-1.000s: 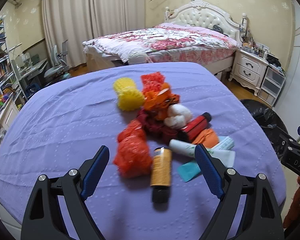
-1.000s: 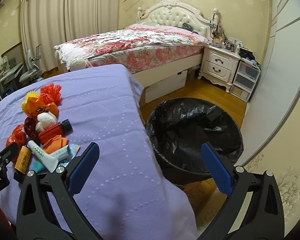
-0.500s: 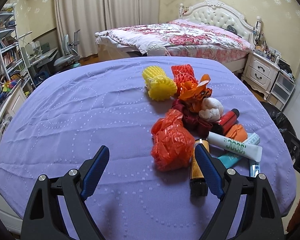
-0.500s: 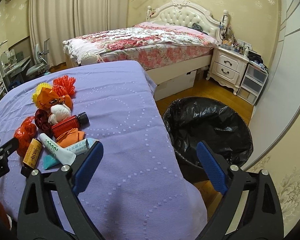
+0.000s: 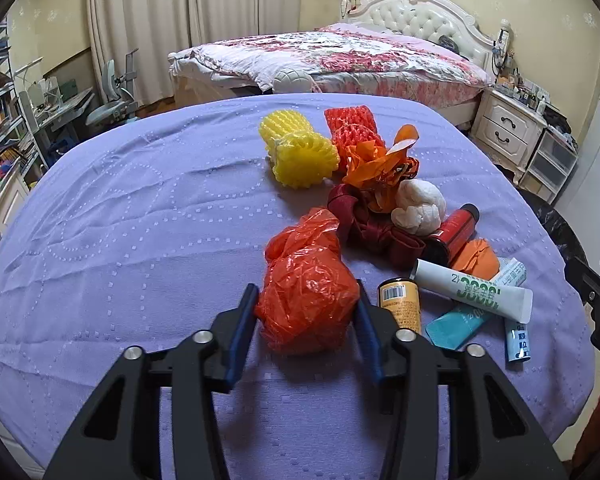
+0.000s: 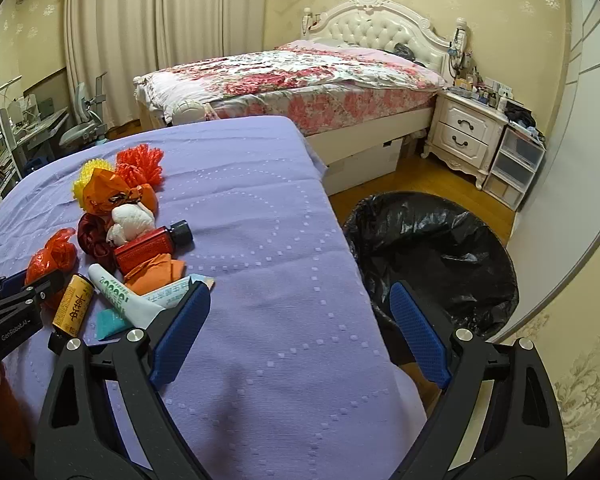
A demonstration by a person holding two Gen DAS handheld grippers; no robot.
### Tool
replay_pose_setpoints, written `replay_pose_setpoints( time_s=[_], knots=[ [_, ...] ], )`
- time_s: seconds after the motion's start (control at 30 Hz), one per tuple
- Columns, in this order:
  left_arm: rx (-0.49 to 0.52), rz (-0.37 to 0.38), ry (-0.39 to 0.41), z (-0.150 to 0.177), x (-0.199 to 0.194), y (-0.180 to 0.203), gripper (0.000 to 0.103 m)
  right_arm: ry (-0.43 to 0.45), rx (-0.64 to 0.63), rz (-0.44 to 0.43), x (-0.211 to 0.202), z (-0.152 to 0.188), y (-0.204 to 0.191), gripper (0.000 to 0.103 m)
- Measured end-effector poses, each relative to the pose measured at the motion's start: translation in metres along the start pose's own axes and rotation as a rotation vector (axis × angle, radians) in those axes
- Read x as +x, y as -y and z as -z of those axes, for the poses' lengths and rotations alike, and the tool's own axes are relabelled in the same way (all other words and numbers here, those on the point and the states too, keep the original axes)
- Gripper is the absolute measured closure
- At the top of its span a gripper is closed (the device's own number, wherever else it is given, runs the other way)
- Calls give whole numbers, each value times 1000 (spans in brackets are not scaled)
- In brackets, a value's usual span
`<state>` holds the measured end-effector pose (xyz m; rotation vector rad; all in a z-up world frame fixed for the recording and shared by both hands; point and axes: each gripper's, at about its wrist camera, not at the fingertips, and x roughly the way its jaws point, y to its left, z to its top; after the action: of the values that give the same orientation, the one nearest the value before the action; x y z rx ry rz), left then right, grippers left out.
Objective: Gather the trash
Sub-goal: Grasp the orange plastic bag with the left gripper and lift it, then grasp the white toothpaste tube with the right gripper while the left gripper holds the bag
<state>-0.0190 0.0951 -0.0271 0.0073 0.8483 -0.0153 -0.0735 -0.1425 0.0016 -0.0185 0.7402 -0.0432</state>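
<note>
Left gripper: the left gripper [image 5: 306, 318] is pinching the crumpled orange plastic bag [image 5: 306, 292], its blue pads pressing against both sides of the bag, which is sitting on the purple-covered tabletop [image 5: 140, 220].
Right gripper: the right gripper [image 6: 300, 340] is hanging spread wide over the near corner of the tabletop, holding nothing; its left finger is sitting over the cloth and its right finger over the rim of the bin.
Orange plastic bag: it is lying at the near end of the trash pile, just beside the yellow can [image 5: 400, 304], which is lying on its side to the right of it.
Rest of the pile: a white tube with green print [image 5: 472, 288] is lying across a teal packet [image 5: 454, 322] and a small blue-and-white tube [image 5: 518, 340]; behind them a red bottle with a black cap [image 5: 456, 228] is resting beside an orange wad [image 5: 476, 258].
Middle of the pile: a white crumpled paper ball [image 5: 418, 208] is sitting against a dark red ribbon bundle [image 5: 364, 224] and a torn orange wrapper [image 5: 380, 164].
Far end of the pile: a yellow foam fruit net [image 5: 296, 148] and a red foam fruit net [image 5: 352, 128] are lying side by side.
Trash bin: the black-lined trash bin [image 6: 432, 248] is standing on the wooden floor just beside the tabletop's right edge, its mouth facing up.
Room: a bed with a floral cover [image 6: 300, 76] and a white nightstand [image 6: 464, 132] are standing behind.
</note>
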Motion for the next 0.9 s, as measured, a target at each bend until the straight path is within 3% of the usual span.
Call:
replay_pose_setpoints(
  time_s=[0.17, 0.53, 0.8, 0.9],
  knots=[
    [-15, -10, 22, 1, -8, -8, 61, -1, -17, -23, 0, -1, -11, 21],
    [-60, -84, 32, 7, -20, -46, 61, -11, -89, -110, -5, 4, -45, 24],
    [-90, -128, 49, 10, -28, -70, 61, -34, -183, -200, -4, 6, -83, 46],
    [-95, -148, 56, 12, -30, -78, 61, -49, -215, -217, 0, 9, -94, 49]
  ],
)
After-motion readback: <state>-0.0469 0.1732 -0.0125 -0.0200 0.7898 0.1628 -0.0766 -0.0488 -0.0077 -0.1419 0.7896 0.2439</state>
